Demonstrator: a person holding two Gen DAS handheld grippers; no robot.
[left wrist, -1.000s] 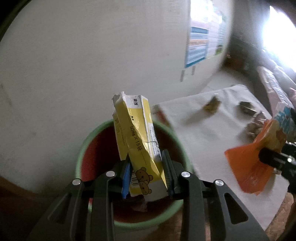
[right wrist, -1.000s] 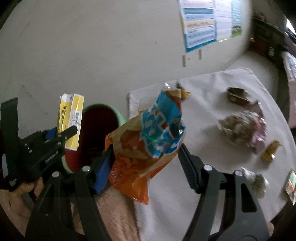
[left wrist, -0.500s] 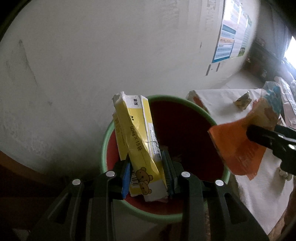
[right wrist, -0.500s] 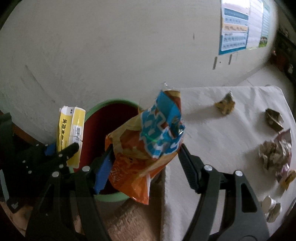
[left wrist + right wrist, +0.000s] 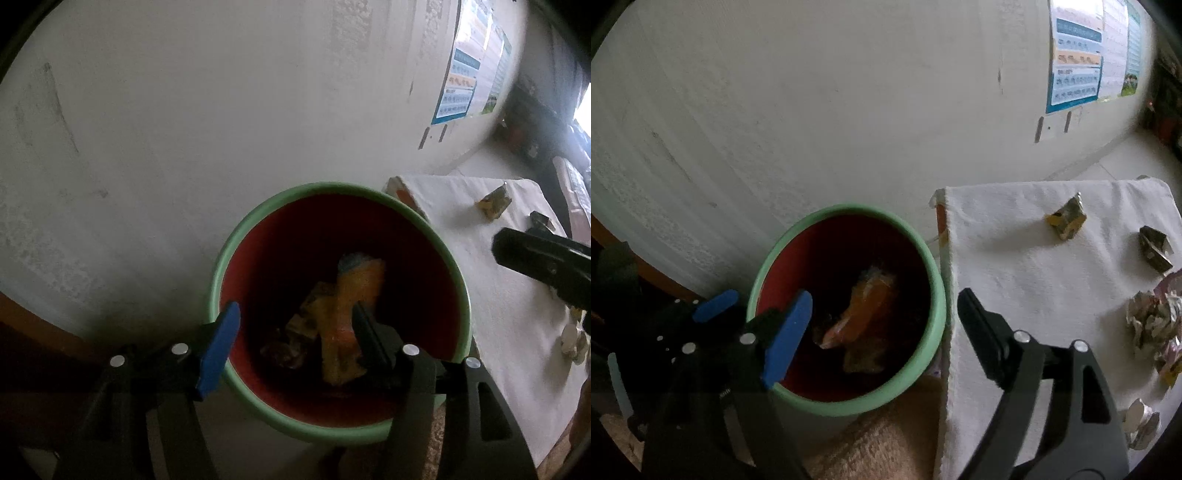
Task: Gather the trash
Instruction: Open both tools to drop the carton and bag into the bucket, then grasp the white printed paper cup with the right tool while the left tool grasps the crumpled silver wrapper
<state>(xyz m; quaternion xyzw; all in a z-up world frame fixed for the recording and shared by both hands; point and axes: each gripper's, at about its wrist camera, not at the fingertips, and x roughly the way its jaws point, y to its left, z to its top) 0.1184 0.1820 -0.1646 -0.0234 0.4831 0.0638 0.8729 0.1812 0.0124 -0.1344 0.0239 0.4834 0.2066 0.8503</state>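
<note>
A bin (image 5: 334, 188) with a green rim and a red inside stands by the wall, also in the right wrist view as the bin (image 5: 938, 291). The orange snack bag (image 5: 351, 314) and the yellow carton (image 5: 310, 314) lie at its bottom, the orange snack bag (image 5: 866, 306) seen from the right too. My left gripper (image 5: 295, 339) hovers over the bin, jaws opening, nothing between them. My right gripper (image 5: 882, 332) hangs over the bin's right edge, jaws opening and empty. The left gripper (image 5: 713, 306) shows at the left of the right wrist view.
A white cloth (image 5: 1034, 280) covers a table right of the bin. On it lie a yellow-grey wrapper (image 5: 1065, 218), a dark wrapper (image 5: 1154, 249), crumpled foil (image 5: 1152, 321) and more scraps (image 5: 1141, 424). A poster (image 5: 1076, 62) hangs on the wall.
Both grippers opened over the bin. The yellow carton dropped from the left one and the orange snack bag from the right; both now lie inside the bin.
</note>
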